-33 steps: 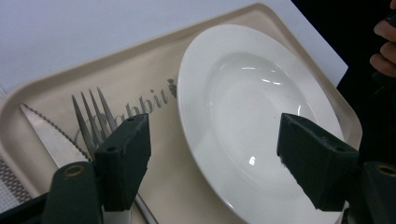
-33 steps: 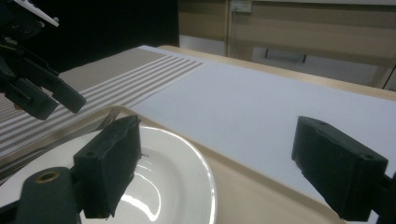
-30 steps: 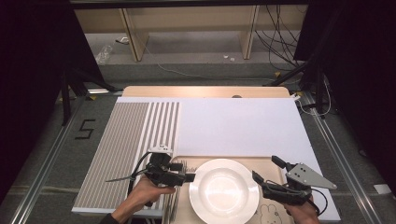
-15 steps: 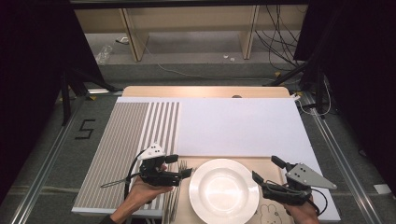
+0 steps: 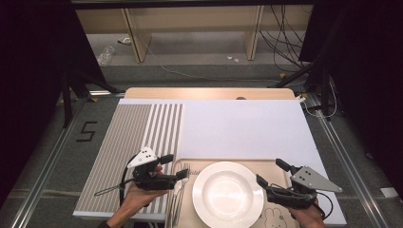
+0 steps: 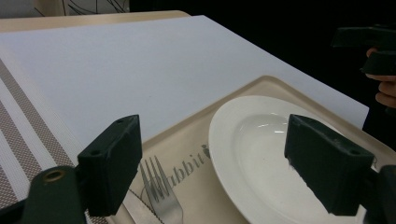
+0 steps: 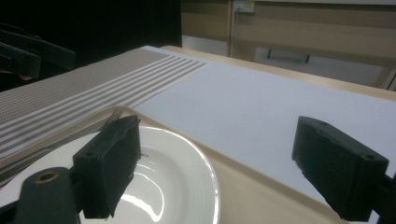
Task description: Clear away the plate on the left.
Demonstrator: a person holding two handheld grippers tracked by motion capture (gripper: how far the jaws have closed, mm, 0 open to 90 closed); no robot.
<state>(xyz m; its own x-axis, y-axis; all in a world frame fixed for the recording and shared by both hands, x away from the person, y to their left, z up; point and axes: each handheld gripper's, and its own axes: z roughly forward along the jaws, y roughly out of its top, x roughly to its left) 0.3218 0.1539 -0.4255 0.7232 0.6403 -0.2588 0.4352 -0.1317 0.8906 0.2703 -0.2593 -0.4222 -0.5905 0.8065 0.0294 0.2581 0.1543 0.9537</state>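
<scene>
A white plate (image 5: 228,194) lies on a beige tray (image 5: 259,164) at the table's near edge. A fork (image 5: 183,170) and other cutlery lie on the tray left of the plate. My left gripper (image 5: 177,166) hovers over the tray's left edge, pointing right at the plate. It is open, its jaws have just been opening, and nothing is gripped between them. In the left gripper view the fork (image 6: 161,191) and plate (image 6: 261,154) sit beyond the wide jaws. My right gripper (image 5: 270,172) stands open at the plate's right rim, the plate (image 7: 159,182) just ahead of it.
A striped grey placemat (image 5: 133,142) covers the table's left part and a white mat (image 5: 237,128) the middle and right. The tray carries printed lettering (image 6: 187,163) and a rabbit drawing (image 5: 275,211). Floor cables (image 5: 285,42) run beyond the far edge.
My left gripper has drawn back a little to the left, away from the plate's rim. The right gripper and the plate have stayed where they were.
</scene>
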